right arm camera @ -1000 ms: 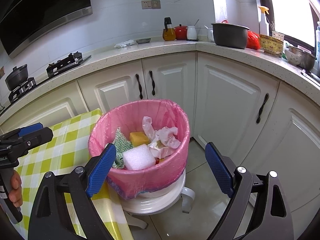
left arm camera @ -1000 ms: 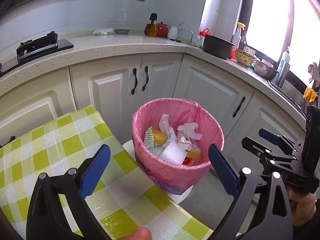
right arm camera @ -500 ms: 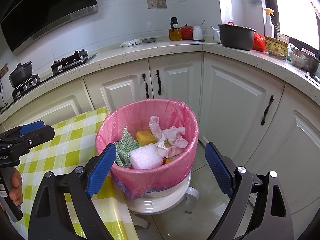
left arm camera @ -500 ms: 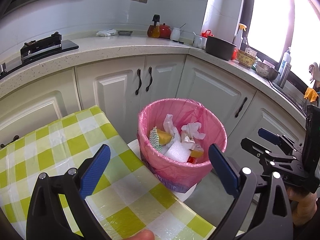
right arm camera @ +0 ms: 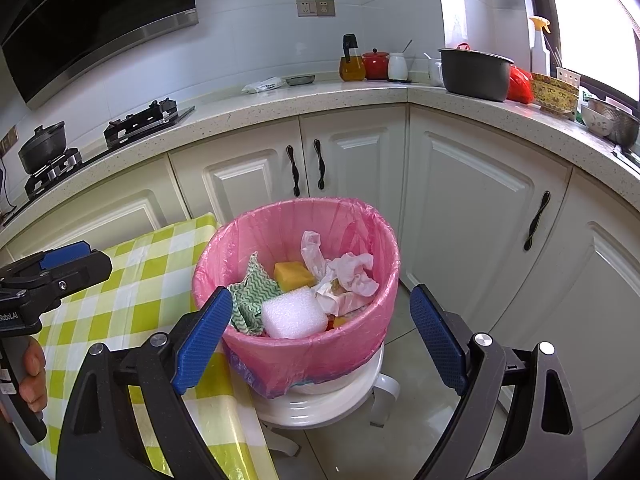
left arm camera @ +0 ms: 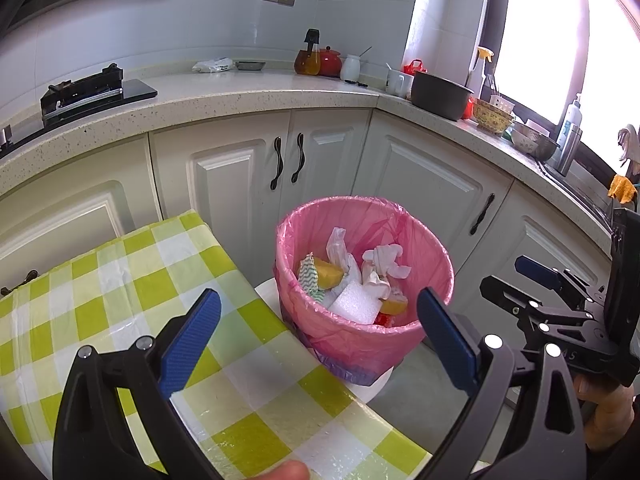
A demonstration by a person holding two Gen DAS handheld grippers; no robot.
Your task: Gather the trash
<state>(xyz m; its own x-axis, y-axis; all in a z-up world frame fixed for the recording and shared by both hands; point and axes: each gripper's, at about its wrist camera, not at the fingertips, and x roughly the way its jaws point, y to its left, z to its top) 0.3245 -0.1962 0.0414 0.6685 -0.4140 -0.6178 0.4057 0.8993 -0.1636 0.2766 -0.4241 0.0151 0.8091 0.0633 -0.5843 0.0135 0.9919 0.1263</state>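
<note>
A bin with a pink liner [left arm camera: 372,344] [right arm camera: 304,356] stands on a white stool [right arm camera: 320,404] beside the table. Inside lie a white foam block [right arm camera: 294,316], a yellow sponge [right arm camera: 294,274], a green zigzag cloth [right arm camera: 252,296] and crumpled tissues [right arm camera: 344,276]. My left gripper [left arm camera: 318,338] is open and empty, above the table edge near the bin. My right gripper [right arm camera: 320,332] is open and empty, held in front of the bin. Each gripper shows in the other's view: the right one [left arm camera: 560,312], the left one [right arm camera: 48,276].
The table has a green and white checked cloth [left arm camera: 120,304] [right arm camera: 140,288]. White cabinets [right arm camera: 460,200] and an L-shaped counter [right arm camera: 360,96] stand behind the bin, with a hob [right arm camera: 144,120], pots and bottles on top. Tiled floor [right arm camera: 420,420] lies right of the stool.
Both grippers have drawn back and up from the bin, which now looks smaller and farther. Both stay open and empty. The trash in the bin has not moved.
</note>
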